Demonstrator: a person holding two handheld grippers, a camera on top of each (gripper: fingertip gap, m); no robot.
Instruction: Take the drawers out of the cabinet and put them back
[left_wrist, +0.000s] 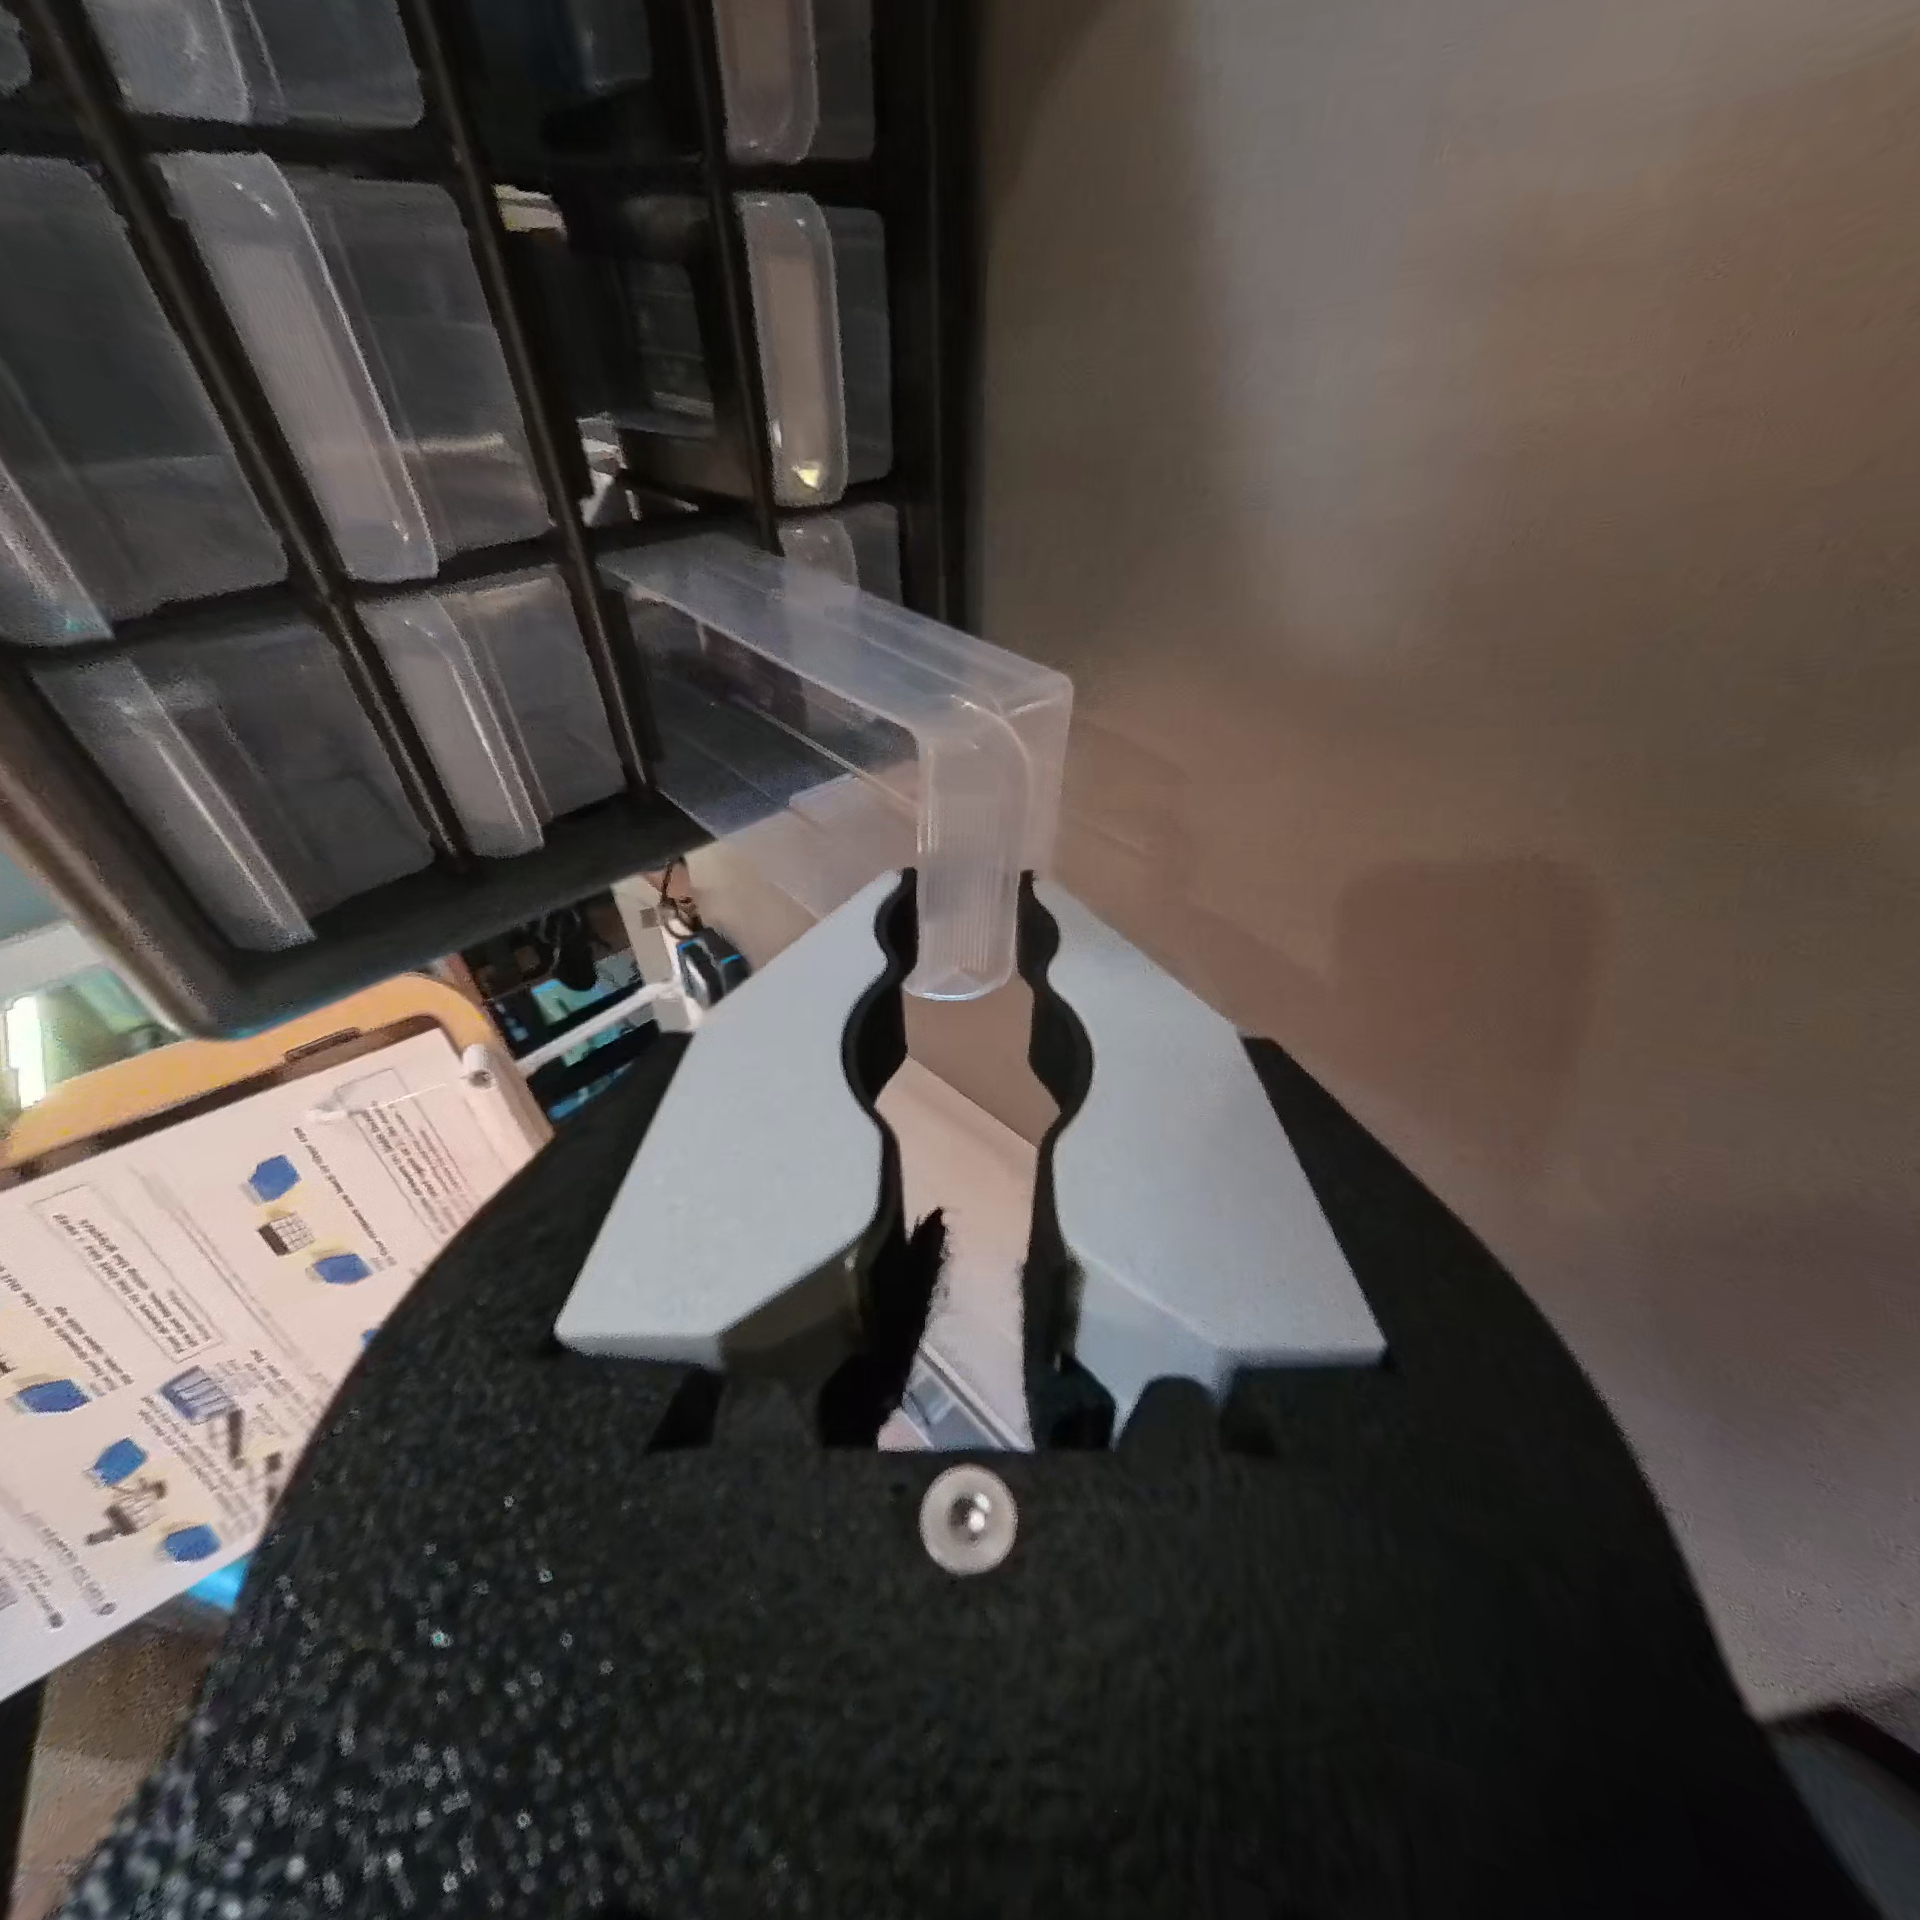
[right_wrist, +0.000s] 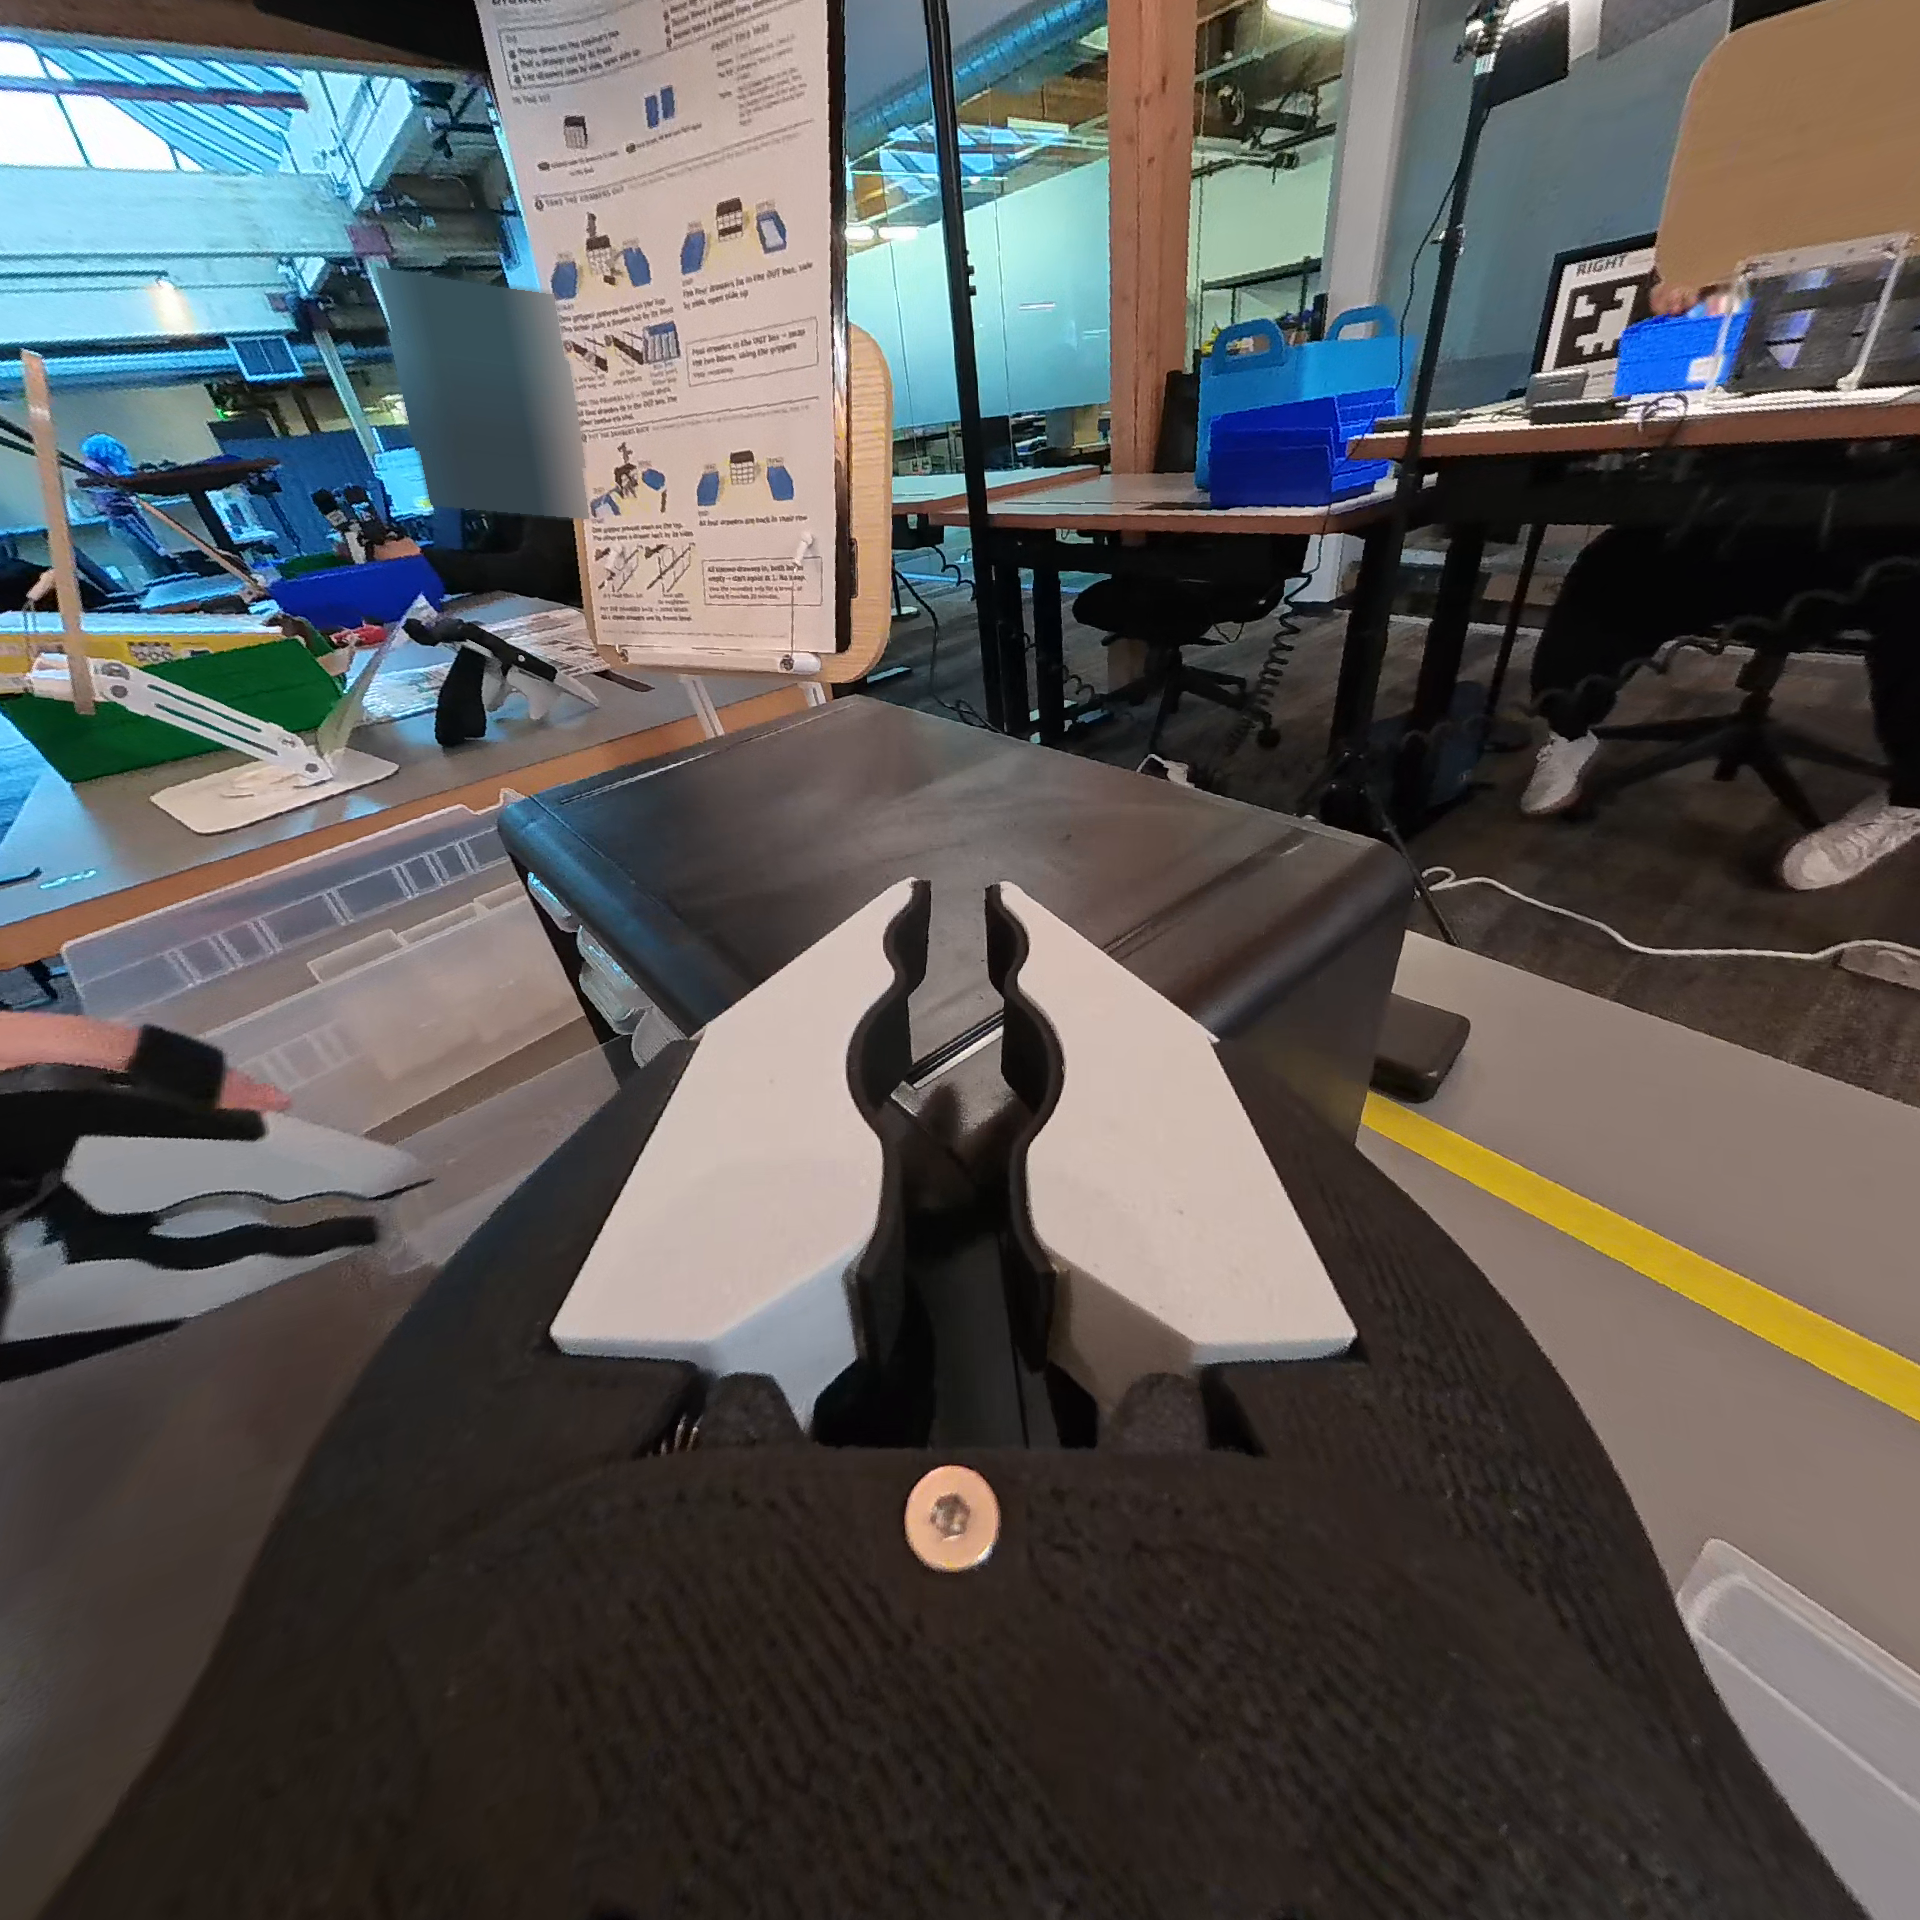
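Note:
In the left wrist view the black cabinet (left_wrist: 665, 847) fills the upper left, its slots holding clear drawers. One clear drawer (left_wrist: 831, 665) at the cabinet's corner slot sticks partly out. My left gripper (left_wrist: 961, 896) is shut on that drawer's ribbed handle tab (left_wrist: 961, 935). In the right wrist view my right gripper (right_wrist: 956, 896) lies over the cabinet's flat top (right_wrist: 935, 810), its jaws nearly together with nothing between them. The left gripper (right_wrist: 208, 1216), held by a gloved hand, shows at the left edge of that view, in front of the cabinet's drawer side.
A clear plastic bin (right_wrist: 312, 956) stands left of the cabinet. An instruction sheet on a board (right_wrist: 707, 312) stands behind it. A yellow tape line (right_wrist: 1662, 1268) crosses the grey table at right. A clear container edge (right_wrist: 1818, 1714) is at bottom right. A seated person's legs (right_wrist: 1849, 831) are beyond the table.

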